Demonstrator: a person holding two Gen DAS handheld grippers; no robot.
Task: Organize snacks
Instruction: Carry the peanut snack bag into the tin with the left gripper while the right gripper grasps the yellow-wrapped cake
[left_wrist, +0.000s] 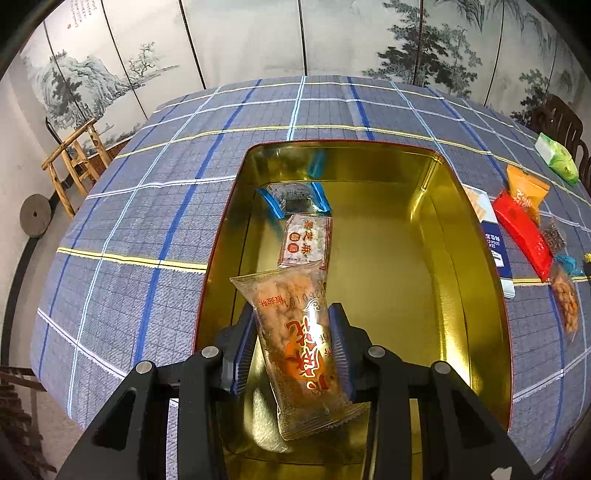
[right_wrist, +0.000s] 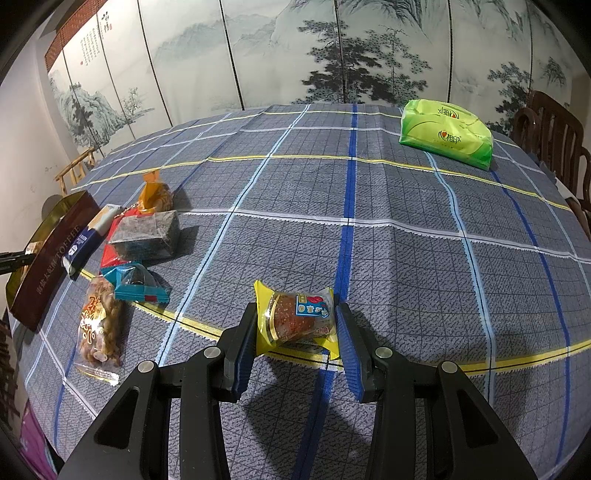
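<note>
- The left gripper (left_wrist: 293, 343) has its jaws clamped on a clear peanut packet (left_wrist: 299, 347). It hangs over the gold tin (left_wrist: 461, 236), near the front end.
- Two snacks already lie in the tin: a white sesame bar (left_wrist: 306, 240) and a blue-edged packet (left_wrist: 293, 197).
- The right gripper (right_wrist: 297, 332) has its jaws squeezed on a yellow cake packet (right_wrist: 299, 319), low over the checked desk (right_wrist: 406, 258).
- The peanut packet could slide out, because the wrapper looks slippery and sits tilted. It could also land on the sesame bar and make a messy pile.
- The soft cake might get squashed if the jaws press too hard.
- More snacks wait beside the tin: a red packet (right_wrist: 110, 254), a dark bar (right_wrist: 146, 232), an orange packet (right_wrist: 153, 194).
- The bottom of the peanut packet hides part of the tin floor. I cannot tell if the cake packet touches the desk.
</note>
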